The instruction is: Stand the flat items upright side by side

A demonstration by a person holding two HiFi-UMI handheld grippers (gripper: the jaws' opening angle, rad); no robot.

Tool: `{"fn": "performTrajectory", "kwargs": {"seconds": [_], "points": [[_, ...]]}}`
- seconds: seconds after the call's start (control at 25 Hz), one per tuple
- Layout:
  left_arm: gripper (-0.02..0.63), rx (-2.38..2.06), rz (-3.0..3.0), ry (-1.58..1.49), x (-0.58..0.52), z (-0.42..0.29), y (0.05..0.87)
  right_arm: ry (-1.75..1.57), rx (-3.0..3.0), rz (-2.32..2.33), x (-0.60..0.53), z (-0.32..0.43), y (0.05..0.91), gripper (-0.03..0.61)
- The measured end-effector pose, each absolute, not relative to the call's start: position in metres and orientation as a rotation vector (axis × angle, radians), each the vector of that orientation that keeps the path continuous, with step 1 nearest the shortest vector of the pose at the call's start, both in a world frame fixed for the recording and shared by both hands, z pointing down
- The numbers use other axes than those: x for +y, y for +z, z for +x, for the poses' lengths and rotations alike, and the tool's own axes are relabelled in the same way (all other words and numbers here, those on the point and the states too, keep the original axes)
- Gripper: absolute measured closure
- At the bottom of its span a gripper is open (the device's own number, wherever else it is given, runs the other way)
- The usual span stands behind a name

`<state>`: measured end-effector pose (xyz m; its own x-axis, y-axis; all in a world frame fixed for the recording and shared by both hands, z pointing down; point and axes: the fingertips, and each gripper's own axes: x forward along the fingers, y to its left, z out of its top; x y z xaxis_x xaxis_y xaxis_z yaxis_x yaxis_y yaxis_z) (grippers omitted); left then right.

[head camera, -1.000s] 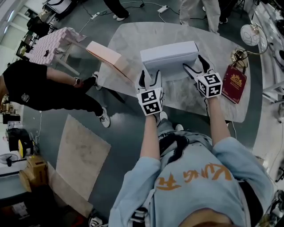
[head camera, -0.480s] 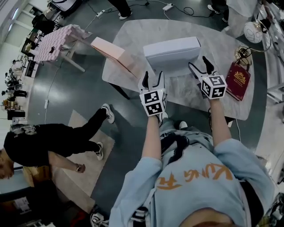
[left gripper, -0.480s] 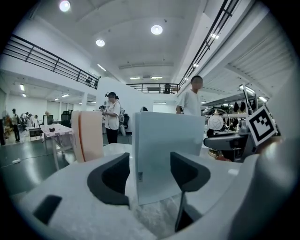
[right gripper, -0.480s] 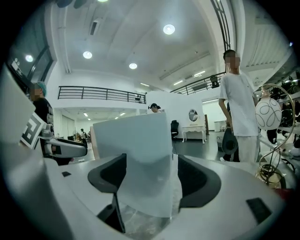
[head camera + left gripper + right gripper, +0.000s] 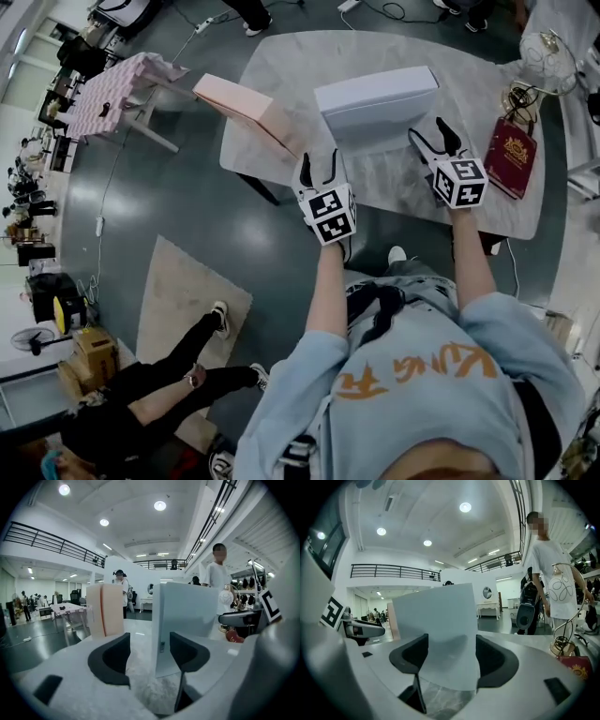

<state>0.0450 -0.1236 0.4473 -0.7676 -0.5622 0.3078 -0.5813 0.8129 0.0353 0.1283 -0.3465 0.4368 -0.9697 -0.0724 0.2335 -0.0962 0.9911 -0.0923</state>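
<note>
A flat white box (image 5: 375, 103) stands upright on its long edge on the marble table (image 5: 281, 66). A flat pink box (image 5: 246, 108) stands upright at the table's left edge. My left gripper (image 5: 317, 169) is open just short of the white box's left end (image 5: 187, 616), which rises beyond its jaws, with the pink box (image 5: 104, 609) further left. My right gripper (image 5: 433, 139) straddles the white box's right end (image 5: 440, 625). Its jaws are closing with that end between them, and I see no firm squeeze.
A dark red book (image 5: 511, 155) with a gold crest lies flat at the table's right end, beside a gold wire stand (image 5: 525, 94). A person (image 5: 169, 394) is on the floor at lower left. Another person (image 5: 548, 573) stands beyond the table.
The right jaws have narrowed around the white box's end. Both grippers stay at the box. The person on the floor has moved from upper left to lower left.
</note>
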Motion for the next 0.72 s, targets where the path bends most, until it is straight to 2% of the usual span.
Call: {"fn": "performTrajectory", "kwargs": {"seconds": [0.44, 0.72], "points": [[0.318, -2.631, 0.854, 0.101, -0.061, -0.011, 0.467, 0.131, -2.829, 0.282, -0.277, 0.108, 0.448, 0.264], [0.223, -2.579, 0.88, 0.13, -0.056, -0.045, 0.482, 0.142, -2.802, 0.38, -0.235, 0.099, 0.449, 0.264]]}}
